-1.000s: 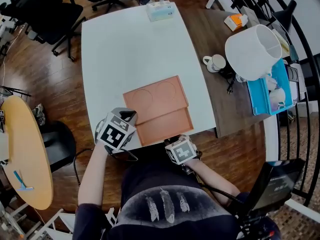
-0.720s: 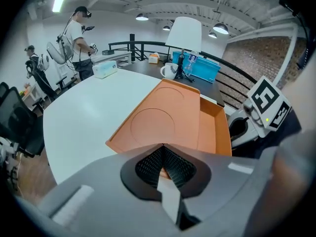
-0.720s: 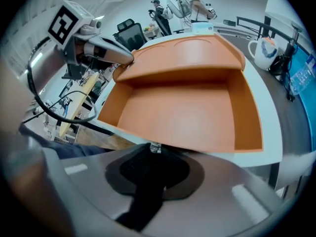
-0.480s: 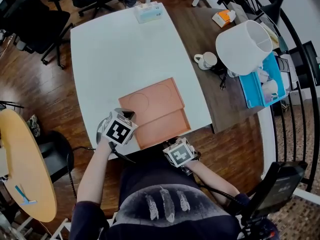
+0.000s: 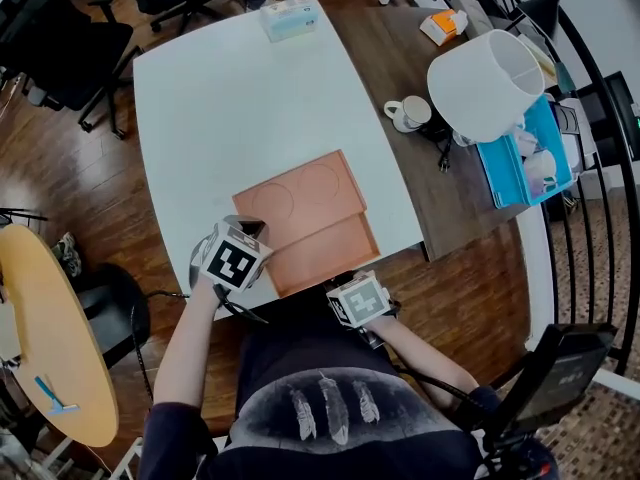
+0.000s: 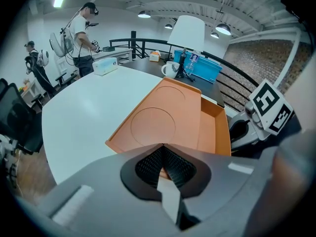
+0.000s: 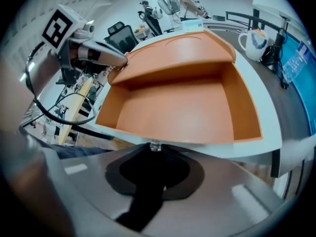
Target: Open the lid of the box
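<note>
Head view puts the lid (image 5: 300, 198) far-right of the left gripper (image 5: 251, 230) pinching its near-left corner, while the right gripper (image 7: 155, 146), jaws pressed together, sits just near of the box (image 5: 328, 254).

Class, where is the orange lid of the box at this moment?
In the head view, the lid covers the far part of the orange box on the white table, with the left gripper at its near-left corner.
</note>
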`<state>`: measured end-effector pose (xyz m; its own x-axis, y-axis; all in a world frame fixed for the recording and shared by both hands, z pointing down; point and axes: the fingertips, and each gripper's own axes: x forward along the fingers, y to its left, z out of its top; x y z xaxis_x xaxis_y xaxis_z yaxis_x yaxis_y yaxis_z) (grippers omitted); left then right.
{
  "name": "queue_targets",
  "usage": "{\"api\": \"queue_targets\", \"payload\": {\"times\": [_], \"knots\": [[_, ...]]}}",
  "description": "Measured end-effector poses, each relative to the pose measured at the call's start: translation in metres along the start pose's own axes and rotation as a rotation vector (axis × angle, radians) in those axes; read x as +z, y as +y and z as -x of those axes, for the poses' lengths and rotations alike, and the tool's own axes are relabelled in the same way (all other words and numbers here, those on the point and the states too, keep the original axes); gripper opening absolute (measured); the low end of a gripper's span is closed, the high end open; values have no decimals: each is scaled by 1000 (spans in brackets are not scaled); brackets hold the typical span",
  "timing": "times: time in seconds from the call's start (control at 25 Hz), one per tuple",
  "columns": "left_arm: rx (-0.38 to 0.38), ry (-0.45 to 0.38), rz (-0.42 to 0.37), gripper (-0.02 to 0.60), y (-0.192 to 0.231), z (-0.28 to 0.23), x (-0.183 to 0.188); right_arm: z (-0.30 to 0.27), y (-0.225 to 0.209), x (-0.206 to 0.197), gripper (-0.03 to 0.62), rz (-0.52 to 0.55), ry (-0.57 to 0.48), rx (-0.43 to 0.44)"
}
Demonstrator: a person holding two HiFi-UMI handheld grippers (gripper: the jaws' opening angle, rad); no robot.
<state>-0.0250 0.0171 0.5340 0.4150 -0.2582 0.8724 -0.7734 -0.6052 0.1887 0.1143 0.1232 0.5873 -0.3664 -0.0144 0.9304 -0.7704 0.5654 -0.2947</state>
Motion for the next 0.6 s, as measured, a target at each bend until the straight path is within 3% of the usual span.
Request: {"api": "queue_targets", "payload": {"times": [0.36,0.4,0.44,0.52,0.6], "knots": [[19,-13,-10,17,5,-1,3,-4,1,-7,59,307,121,-99],[15,-17,-10,17,6,0,4,-7,-1,-14,52,348,169,-102],[12,-19,-12,17,6,0,4,-10,-3,-24,2,360,217,-95],[6,-16,-15,17,5,-1,3,-11,-4,-36,3,240,194,-54],[4,-20,-22,17,6,-1,4,-3,3,-27,3,65,75,18]]}}
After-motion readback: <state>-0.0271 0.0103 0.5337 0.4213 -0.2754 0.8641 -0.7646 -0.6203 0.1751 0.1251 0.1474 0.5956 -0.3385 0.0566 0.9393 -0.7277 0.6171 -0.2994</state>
